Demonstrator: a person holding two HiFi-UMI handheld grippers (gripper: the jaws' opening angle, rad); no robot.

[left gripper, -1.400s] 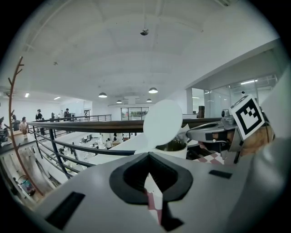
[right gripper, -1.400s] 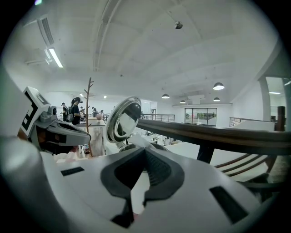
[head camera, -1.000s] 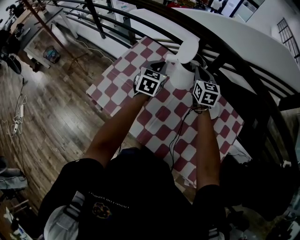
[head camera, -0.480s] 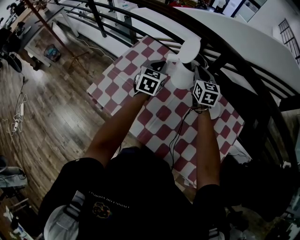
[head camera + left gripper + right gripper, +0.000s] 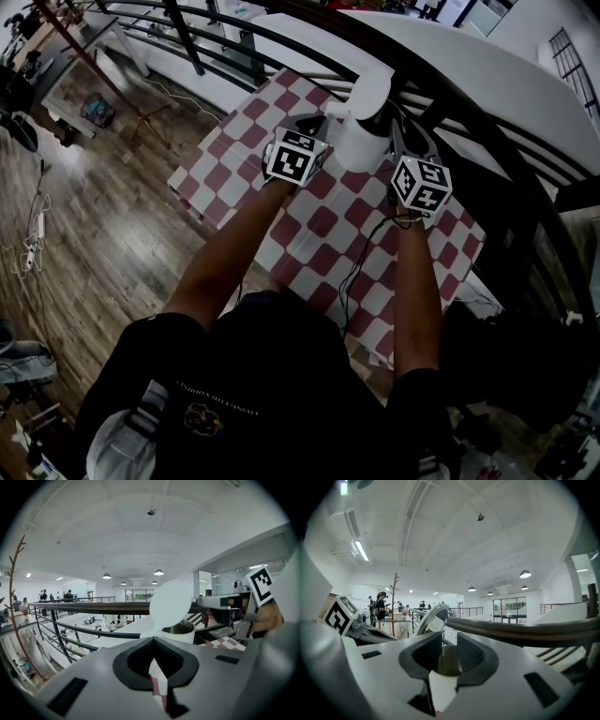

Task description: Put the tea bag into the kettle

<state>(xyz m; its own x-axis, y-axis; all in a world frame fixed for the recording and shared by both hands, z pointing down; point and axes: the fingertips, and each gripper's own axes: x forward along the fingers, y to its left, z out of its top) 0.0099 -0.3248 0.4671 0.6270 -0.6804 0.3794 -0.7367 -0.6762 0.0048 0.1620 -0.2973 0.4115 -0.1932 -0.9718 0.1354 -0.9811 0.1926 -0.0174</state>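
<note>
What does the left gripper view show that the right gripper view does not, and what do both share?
Only the left gripper view: a patch of the checked cloth, and the right gripper with its marker cube and the hand that holds it. Only the right gripper view: the metal inside of the kettle close up, past that gripper's own jaws, which have just been opening with nothing gripped; also the cube of the left gripper. Both: the kettle with its lid raised, the dark railing, the ceiling lamps.
</note>
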